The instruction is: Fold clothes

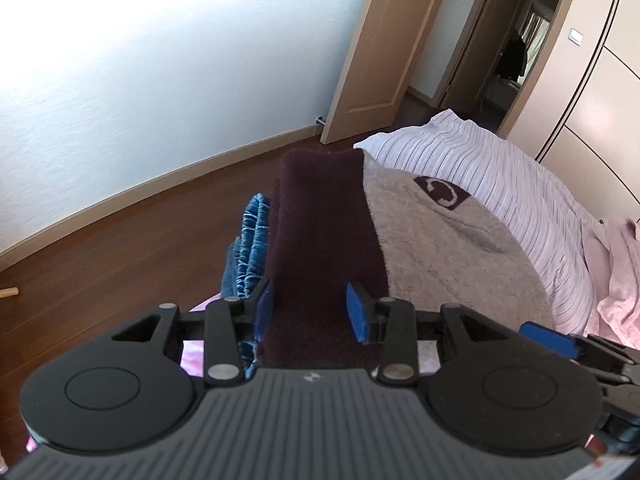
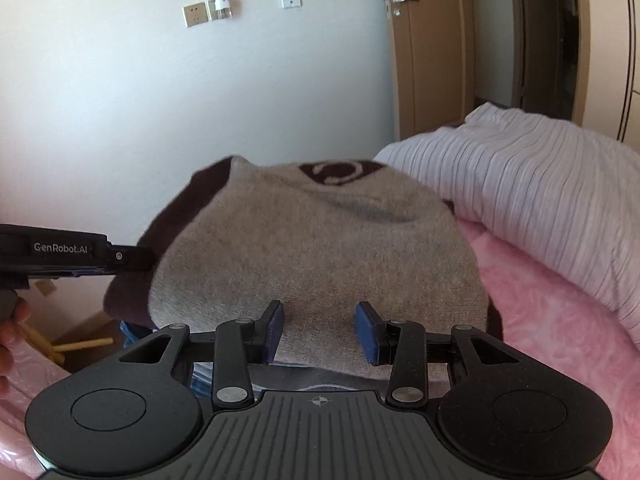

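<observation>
A folded grey sweater [image 1: 440, 248] with a dark maroon sleeve [image 1: 324, 220] and a maroon emblem [image 1: 440, 192] lies on the bed. My left gripper [image 1: 311, 310] is open, its blue pads [image 1: 264, 308] straddling the near end of the maroon sleeve. In the right wrist view the same sweater [image 2: 312, 248] fills the middle. My right gripper [image 2: 320, 330] is open over its near grey edge, and its blue fingertip [image 1: 554, 340] shows at the lower right of the left wrist view. The left gripper's body [image 2: 72, 254] reaches in from the left.
A blue knitted garment [image 1: 250, 248] lies under the sweater's left side. A striped duvet [image 2: 540, 184] is bunched at the back right, over a pink blanket [image 2: 560, 320]. Brown wooden floor [image 1: 140, 248] and an open door [image 1: 380, 48] lie beyond. A hand [image 2: 12, 336] shows at the left edge.
</observation>
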Demonstrator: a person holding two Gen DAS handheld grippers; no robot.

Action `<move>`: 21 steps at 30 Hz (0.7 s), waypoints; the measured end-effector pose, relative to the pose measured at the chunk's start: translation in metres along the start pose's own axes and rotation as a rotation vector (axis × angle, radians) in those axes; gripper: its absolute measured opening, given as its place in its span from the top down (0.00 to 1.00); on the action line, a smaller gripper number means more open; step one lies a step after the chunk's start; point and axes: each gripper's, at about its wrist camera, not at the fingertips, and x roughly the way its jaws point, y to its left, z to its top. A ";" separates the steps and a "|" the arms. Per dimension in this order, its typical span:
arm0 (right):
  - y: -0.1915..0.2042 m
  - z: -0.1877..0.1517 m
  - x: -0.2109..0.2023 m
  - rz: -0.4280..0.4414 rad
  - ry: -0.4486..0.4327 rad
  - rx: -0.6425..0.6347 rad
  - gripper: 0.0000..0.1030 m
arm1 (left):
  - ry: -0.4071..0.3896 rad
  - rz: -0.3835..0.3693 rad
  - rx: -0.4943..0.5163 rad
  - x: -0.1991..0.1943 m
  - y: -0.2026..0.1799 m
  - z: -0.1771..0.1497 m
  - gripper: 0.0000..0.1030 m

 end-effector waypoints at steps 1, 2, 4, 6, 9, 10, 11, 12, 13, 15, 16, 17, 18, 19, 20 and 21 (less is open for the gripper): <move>0.003 0.003 -0.009 0.004 -0.006 0.007 0.62 | 0.005 0.007 0.008 -0.005 -0.002 0.002 0.64; 0.001 0.004 -0.016 -0.002 -0.003 0.012 0.59 | 0.008 0.015 0.014 -0.012 -0.002 0.001 0.62; 0.005 0.005 -0.027 -0.016 0.017 0.031 0.48 | 0.011 0.028 0.025 -0.029 -0.008 -0.001 0.51; 0.007 0.004 -0.043 -0.008 0.035 0.063 0.44 | 0.015 0.027 0.035 -0.046 -0.014 -0.004 0.44; 0.010 0.003 -0.069 -0.010 0.056 0.102 0.40 | 0.027 0.034 0.060 -0.072 -0.028 -0.009 0.38; 0.012 0.002 -0.079 -0.013 0.058 0.106 0.39 | 0.030 0.039 0.067 -0.081 -0.031 -0.011 0.35; 0.014 0.001 -0.089 -0.016 0.058 0.107 0.39 | 0.034 0.044 0.073 -0.088 -0.036 -0.012 0.34; 0.016 0.000 -0.099 -0.014 0.055 0.107 0.39 | 0.037 0.046 0.080 -0.096 -0.039 -0.013 0.32; 0.017 0.000 -0.108 -0.011 0.052 0.106 0.38 | 0.037 0.047 0.088 -0.106 -0.042 -0.015 0.30; 0.021 -0.001 -0.127 -0.012 0.045 0.110 0.37 | 0.029 0.052 0.097 -0.123 -0.048 -0.018 0.27; 0.022 -0.001 -0.135 -0.014 0.040 0.112 0.37 | 0.021 0.053 0.101 -0.132 -0.050 -0.020 0.24; 0.024 -0.001 -0.144 -0.014 0.033 0.117 0.37 | 0.013 0.056 0.107 -0.140 -0.052 -0.022 0.23; 0.025 -0.001 -0.152 -0.012 0.030 0.120 0.36 | 0.006 0.063 0.112 -0.148 -0.055 -0.025 0.21; 0.026 -0.002 -0.160 -0.010 0.028 0.121 0.36 | -0.004 0.064 0.119 -0.157 -0.056 -0.028 0.20; 0.027 -0.003 -0.168 -0.008 0.025 0.123 0.36 | -0.011 0.065 0.126 -0.164 -0.058 -0.031 0.20; 0.028 -0.004 -0.176 -0.009 0.023 0.125 0.35 | -0.016 0.069 0.131 -0.172 -0.059 -0.033 0.17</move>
